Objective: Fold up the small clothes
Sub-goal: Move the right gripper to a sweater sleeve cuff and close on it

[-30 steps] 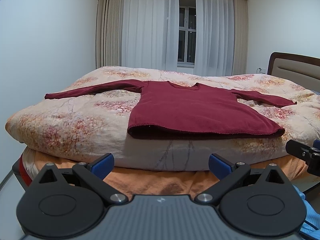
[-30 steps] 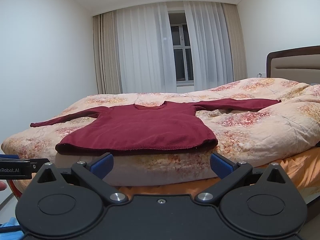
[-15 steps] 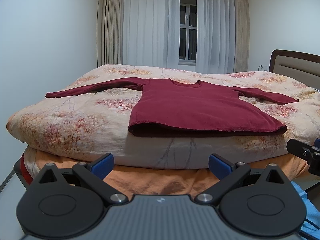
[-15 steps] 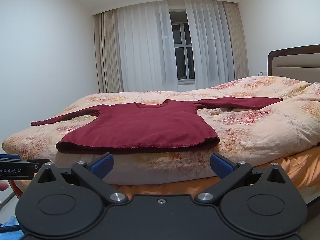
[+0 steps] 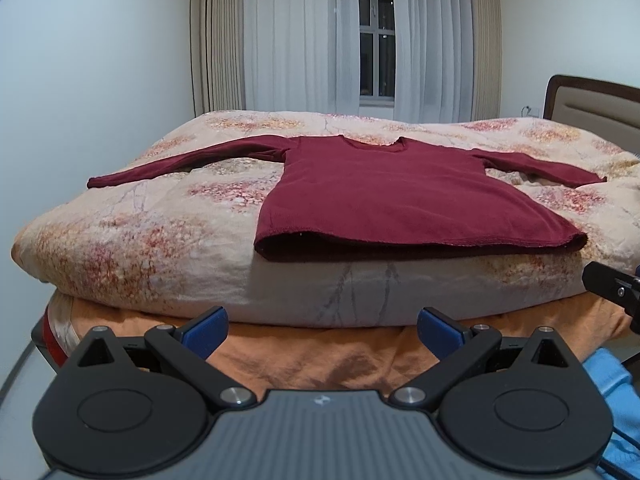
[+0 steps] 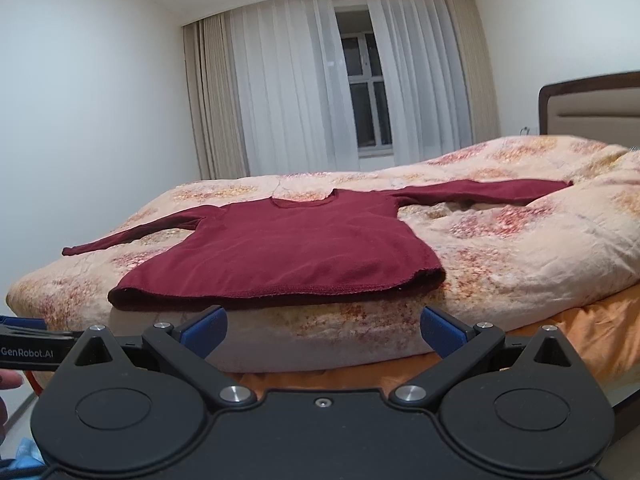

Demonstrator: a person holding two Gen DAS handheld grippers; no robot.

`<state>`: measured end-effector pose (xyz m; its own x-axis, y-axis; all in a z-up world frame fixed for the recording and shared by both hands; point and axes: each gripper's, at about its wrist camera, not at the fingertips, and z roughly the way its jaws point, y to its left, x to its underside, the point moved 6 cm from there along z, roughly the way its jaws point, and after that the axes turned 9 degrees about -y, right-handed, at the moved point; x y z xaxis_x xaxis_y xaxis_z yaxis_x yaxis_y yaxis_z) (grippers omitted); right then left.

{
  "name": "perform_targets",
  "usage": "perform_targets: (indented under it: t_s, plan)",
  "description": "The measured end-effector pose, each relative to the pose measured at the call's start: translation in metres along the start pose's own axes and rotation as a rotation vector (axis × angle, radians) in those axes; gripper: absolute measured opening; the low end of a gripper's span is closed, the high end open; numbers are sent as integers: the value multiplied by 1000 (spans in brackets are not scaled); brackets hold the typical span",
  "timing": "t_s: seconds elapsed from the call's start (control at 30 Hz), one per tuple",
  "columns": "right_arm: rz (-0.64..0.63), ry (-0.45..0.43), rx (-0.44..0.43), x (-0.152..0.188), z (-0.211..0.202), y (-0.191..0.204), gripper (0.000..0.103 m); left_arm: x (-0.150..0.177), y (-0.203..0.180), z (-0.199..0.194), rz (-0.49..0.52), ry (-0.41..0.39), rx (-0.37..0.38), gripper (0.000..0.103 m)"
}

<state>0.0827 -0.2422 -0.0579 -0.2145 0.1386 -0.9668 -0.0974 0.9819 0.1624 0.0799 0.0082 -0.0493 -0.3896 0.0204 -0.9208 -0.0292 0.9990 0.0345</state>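
Nothing is folded yet. A dark red long-sleeved top [image 5: 384, 196] lies flat and spread out on a floral quilt [image 5: 132, 240], near the bed's front edge, both sleeves stretched sideways and the hem nearest the cameras. The left gripper [image 5: 322, 328] and right gripper [image 6: 323, 326] hover short of the bed, jaws wide apart and empty (neither touches the fabric). Every fold, sleeves and body alike, seems left to do.

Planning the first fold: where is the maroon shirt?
In both wrist views the maroon long-sleeved shirt lies spread flat on the floral quilt, hem at the bed's near edge, neckline toward the window.
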Motion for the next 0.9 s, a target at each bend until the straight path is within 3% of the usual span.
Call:
perform_targets:
  t_s: [0.23,0.43,0.73,0.9]
  plan:
    - [20,5,-5,-21,53,-22,103,-51,-5,40,54,2,-45,103]
    - [121,22,39,-49,117,-67,103,-108,-19,112,86,24,-42,103]
    - [141,67,202,-88,209,-173,103,-183,-70,241,121,-3,40,103]
    - [200,36,293,-109,256,-248,103,-202,-110,322,122,-9,70,103]
